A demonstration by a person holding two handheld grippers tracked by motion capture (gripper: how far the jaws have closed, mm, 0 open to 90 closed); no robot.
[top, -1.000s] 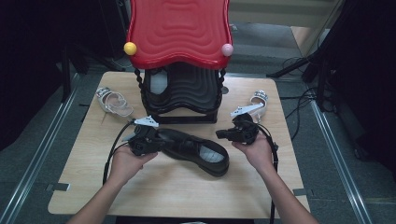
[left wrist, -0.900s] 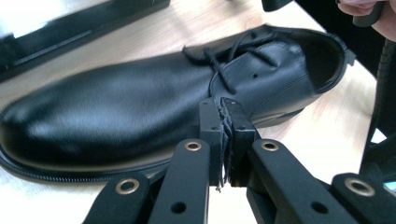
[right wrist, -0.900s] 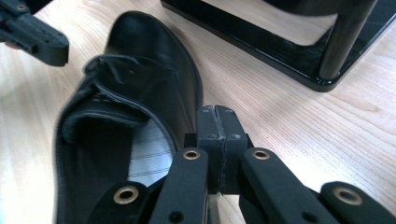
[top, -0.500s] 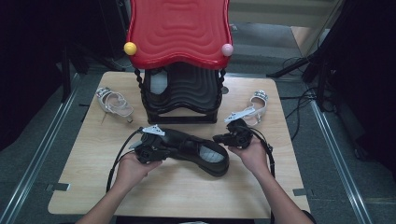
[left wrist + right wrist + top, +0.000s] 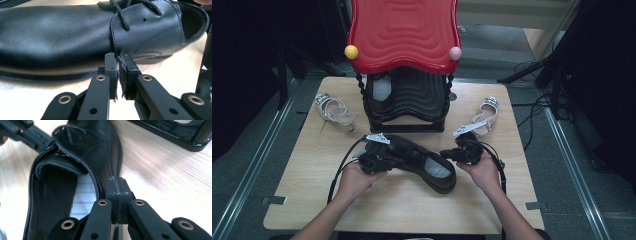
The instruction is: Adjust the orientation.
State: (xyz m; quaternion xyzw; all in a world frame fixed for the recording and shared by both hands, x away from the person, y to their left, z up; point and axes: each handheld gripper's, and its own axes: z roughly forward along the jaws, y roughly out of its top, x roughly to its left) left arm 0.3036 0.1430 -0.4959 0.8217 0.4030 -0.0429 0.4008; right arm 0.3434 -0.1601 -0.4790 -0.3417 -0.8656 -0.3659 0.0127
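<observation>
High view: a black lace-up shoe (image 5: 422, 162) lies on the wooden table (image 5: 397, 205) before a red-topped shoe rack (image 5: 404, 35), between both grippers.

Left gripper view: left gripper (image 5: 117, 58), jaws nearly together, nips nothing, touching the shoe's side.

Right gripper view: right gripper (image 5: 116, 182), jaws closed, beside the heel collar; probably positioning, needing a firm grip next. No readable branding

Black shoe (image 5: 419, 161) lies across table (image 5: 302, 197) centre, blocking straight path between left gripper (image 5: 384, 159) and right gripper (image 5: 447, 153). Black rack (image 5: 407, 102) with red tray (image 5: 404, 32) walls off 12 o'clock. Sandal (image 5: 334, 110) at 10 o'clock, sandal (image 5: 484, 116) at 2 o'clock, just beside right gripper. Bare tabletop from 5 to 7 o'clock, also near 9 o'clock edge.
</observation>
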